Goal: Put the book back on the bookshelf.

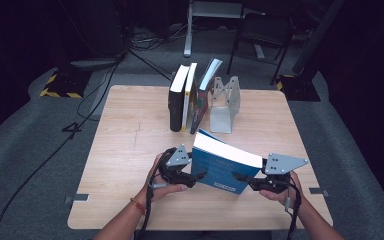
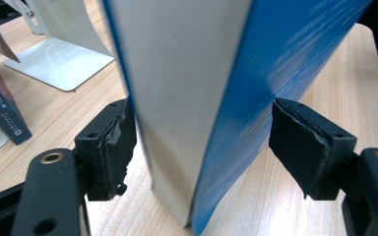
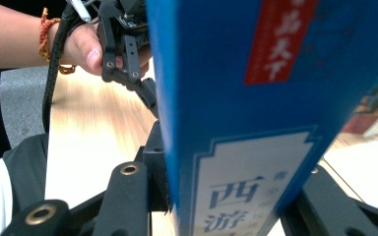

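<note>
A pale wooden tabletop [image 1: 130,150] stood on grey carpet [image 1: 35,150] in a dark room. Behind it were a black chair [image 1: 262,35], trailing cables [image 1: 145,40] and yellow-black hazard tape [image 1: 57,86].

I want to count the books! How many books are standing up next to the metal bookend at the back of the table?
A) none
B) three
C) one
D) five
B: three books stand side by side left of the grey metal bookend, near the table's far edge.
</note>
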